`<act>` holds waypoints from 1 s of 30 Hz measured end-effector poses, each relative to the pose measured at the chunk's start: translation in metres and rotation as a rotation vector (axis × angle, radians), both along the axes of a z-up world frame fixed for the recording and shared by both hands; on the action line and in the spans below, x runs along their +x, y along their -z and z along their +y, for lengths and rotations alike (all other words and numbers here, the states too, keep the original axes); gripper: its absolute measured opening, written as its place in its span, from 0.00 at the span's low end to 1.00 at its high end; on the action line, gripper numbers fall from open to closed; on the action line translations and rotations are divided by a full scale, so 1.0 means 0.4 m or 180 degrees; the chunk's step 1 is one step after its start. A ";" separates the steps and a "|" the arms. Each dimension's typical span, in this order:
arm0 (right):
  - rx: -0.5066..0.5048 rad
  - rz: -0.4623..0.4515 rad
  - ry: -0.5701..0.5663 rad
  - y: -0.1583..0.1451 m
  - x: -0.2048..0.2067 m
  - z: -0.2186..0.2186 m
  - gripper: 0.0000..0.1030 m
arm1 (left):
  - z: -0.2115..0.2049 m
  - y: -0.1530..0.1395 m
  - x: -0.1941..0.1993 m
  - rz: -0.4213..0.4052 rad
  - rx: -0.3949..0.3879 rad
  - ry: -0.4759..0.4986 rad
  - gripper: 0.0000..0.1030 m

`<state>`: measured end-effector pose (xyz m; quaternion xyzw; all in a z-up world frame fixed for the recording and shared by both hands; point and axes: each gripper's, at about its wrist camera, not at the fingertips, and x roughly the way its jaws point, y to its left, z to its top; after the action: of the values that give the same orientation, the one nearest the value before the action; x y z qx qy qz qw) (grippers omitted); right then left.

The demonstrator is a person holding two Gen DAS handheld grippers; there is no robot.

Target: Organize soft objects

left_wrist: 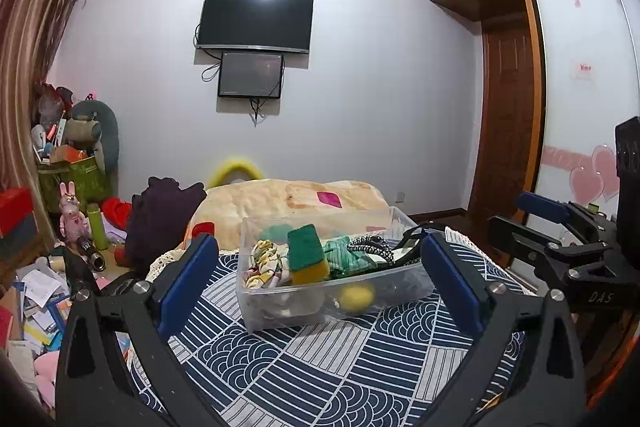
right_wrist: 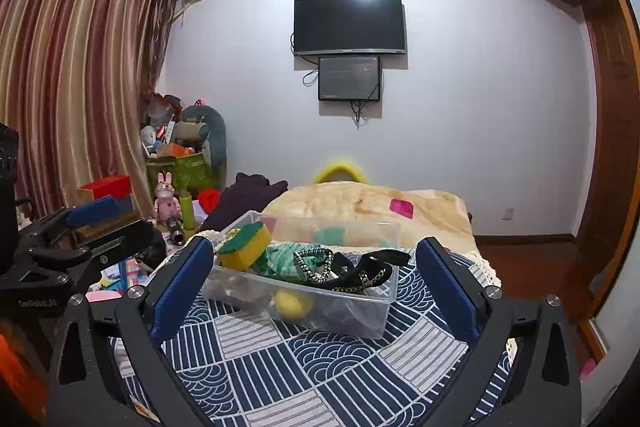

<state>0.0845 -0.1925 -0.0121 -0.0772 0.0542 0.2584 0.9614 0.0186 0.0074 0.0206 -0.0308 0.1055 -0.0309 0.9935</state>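
Both jaws apart and empty, left gripper (left_wrist: 320,267) and right gripper (right_wrist: 314,267) near the heaped clear bin (left_wrist: 412,287), risking toppling the sponge (left_wrist: 307,254) perched up top.

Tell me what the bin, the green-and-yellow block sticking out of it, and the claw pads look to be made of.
Bin: clear, slightly glossy hard plastic, since its contents show through the walls.
Block: likely a kitchen sponge, with a yellow porous foam body under a rough green scouring layer.
Pads on the open left claw: blue, matte, finely textured, probably foam or rubber. The open right claw carries the same pads.
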 end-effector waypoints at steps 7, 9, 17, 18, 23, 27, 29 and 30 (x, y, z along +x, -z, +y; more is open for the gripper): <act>0.0010 0.0010 0.0001 0.007 -0.010 -0.001 1.00 | -0.014 0.014 -0.012 -0.0009 0.0061 -0.0001 1.00; 0.0017 0.0020 0.0008 0.009 -0.010 -0.004 1.00 | -0.016 0.016 -0.013 -0.0005 0.0067 -0.0001 1.00; 0.0033 0.0029 0.0001 0.007 -0.010 -0.009 1.00 | -0.015 0.017 -0.014 -0.0018 0.0073 -0.0016 1.00; 0.0035 0.0030 -0.0001 0.007 -0.011 -0.009 1.00 | -0.014 0.017 -0.013 -0.0020 0.0071 -0.0020 1.00; 0.0039 0.0035 -0.0002 0.004 -0.009 -0.010 1.00 | -0.013 0.018 -0.015 -0.0034 0.0065 -0.0036 1.00; 0.0036 0.0035 -0.0003 0.004 -0.009 -0.010 1.00 | -0.014 0.018 -0.013 -0.0032 0.0071 -0.0041 1.00; 0.0036 0.0033 -0.0002 0.003 -0.010 -0.011 1.00 | -0.014 0.018 -0.012 -0.0027 0.0066 -0.0034 1.00; 0.0036 0.0034 -0.0005 0.004 -0.009 -0.012 1.00 | -0.015 0.018 -0.011 -0.0023 0.0060 -0.0031 1.00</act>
<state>0.0807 -0.1972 -0.0136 -0.0703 0.0579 0.2599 0.9613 0.0140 0.0015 0.0133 -0.0217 0.1021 -0.0252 0.9942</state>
